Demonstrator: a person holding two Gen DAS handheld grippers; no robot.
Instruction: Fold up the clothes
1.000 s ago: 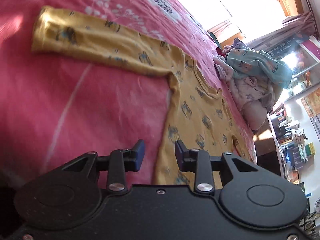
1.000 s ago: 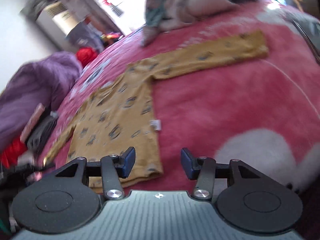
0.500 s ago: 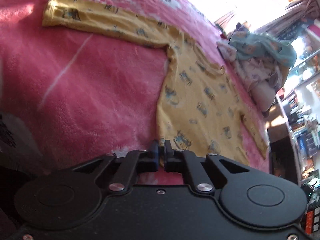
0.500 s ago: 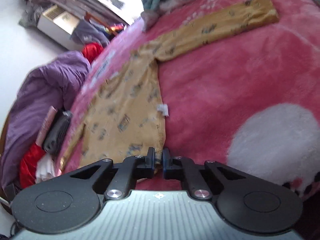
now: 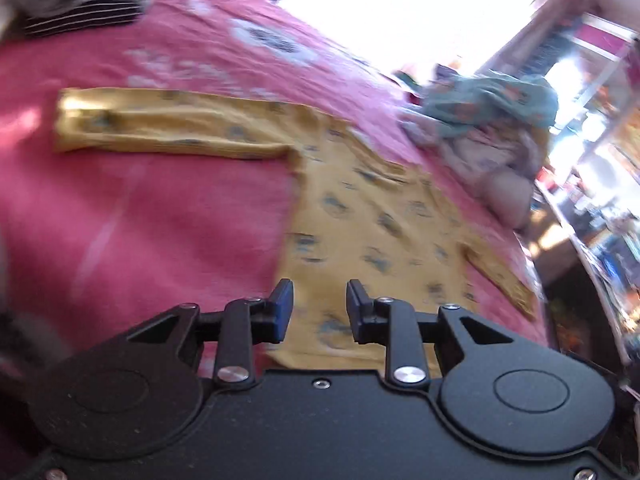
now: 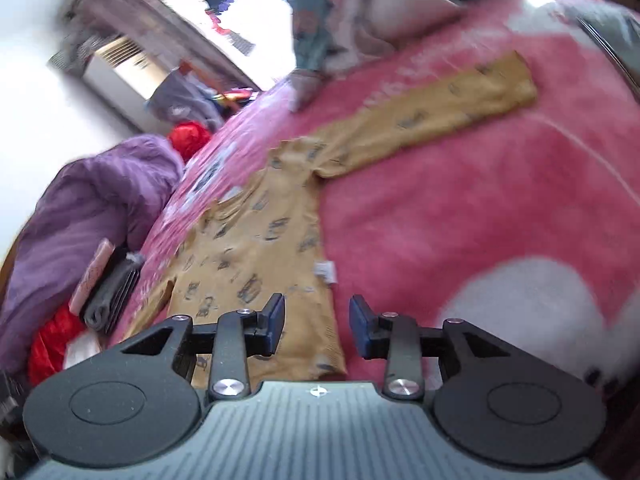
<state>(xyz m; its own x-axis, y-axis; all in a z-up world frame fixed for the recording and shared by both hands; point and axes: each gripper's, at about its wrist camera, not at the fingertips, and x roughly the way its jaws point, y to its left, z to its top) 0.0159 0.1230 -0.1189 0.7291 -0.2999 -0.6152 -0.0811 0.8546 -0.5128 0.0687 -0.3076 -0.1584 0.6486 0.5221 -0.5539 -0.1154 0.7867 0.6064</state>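
A yellow long-sleeved shirt with small dark prints (image 5: 360, 220) lies spread flat on a pink blanket (image 5: 160, 220), sleeves out to both sides. My left gripper (image 5: 319, 308) is open and empty just above the shirt's bottom hem near its left corner. In the right wrist view the same shirt (image 6: 260, 240) lies flat, and my right gripper (image 6: 317, 330) is open and empty over the hem's right corner, next to a small white tag (image 6: 326, 271).
A heap of teal and pale clothes (image 5: 492, 128) lies beyond the shirt. A purple garment (image 6: 80, 216), a dark folded item (image 6: 110, 294) and red cloth (image 6: 52, 344) sit at the blanket's left side. Shelves (image 5: 600, 220) stand at the right.
Both grippers were open one second ago, shut at the shirt's hem corners half a second ago, and are open again now, drawn slightly back. The shirt lies flat.
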